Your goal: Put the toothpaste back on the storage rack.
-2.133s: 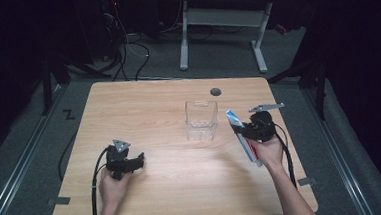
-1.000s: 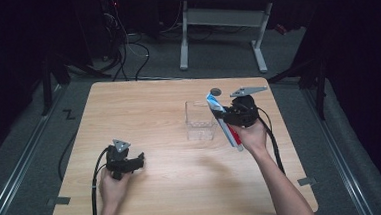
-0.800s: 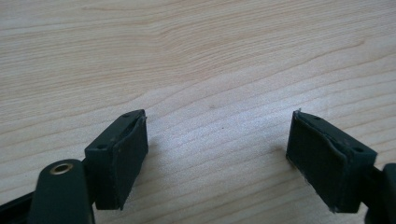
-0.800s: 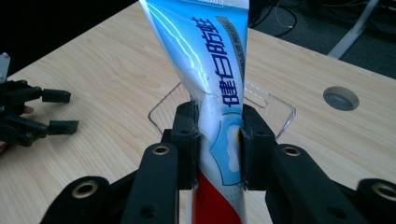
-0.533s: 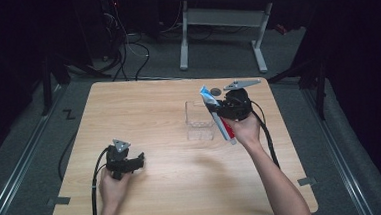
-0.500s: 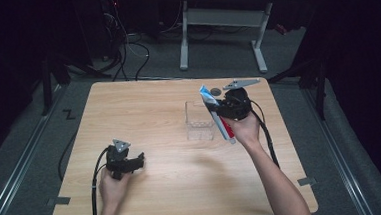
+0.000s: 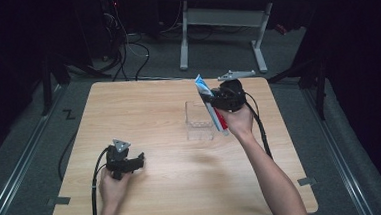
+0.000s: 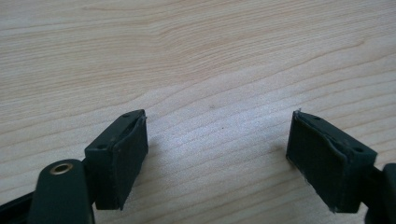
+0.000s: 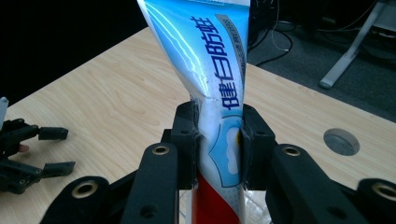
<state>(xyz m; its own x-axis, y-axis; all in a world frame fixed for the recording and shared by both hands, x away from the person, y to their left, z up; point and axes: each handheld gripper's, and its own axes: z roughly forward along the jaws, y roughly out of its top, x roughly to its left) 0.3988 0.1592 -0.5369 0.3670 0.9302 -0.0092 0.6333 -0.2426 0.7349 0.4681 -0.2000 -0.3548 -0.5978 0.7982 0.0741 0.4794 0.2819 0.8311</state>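
A blue, white and red toothpaste tube (image 7: 212, 106) (image 9: 212, 79) is pinched at its middle by my right gripper (image 7: 221, 101) (image 9: 218, 140), which is shut on it. The tube stands nearly upright, flat crimped end up, its red end low over the clear plastic cup (image 7: 200, 121) at the table's middle right. My left gripper (image 7: 137, 162) (image 8: 217, 147) rests low over bare wood at the front left, jaws wide apart, nothing between them. It also appears at the left edge of the right gripper view as the left gripper (image 9: 51, 149).
The wooden table (image 7: 144, 115) has a round cable hole (image 9: 341, 141) near its far right edge. Behind the table stand a white desk frame (image 7: 223, 20) and floor cables (image 7: 124, 41). Metal rails run along the floor at both sides.
My right gripper carried the toothpaste tube from the right of the table leftward and away from the person, and tipped it upright over the cup. The left gripper has not moved.
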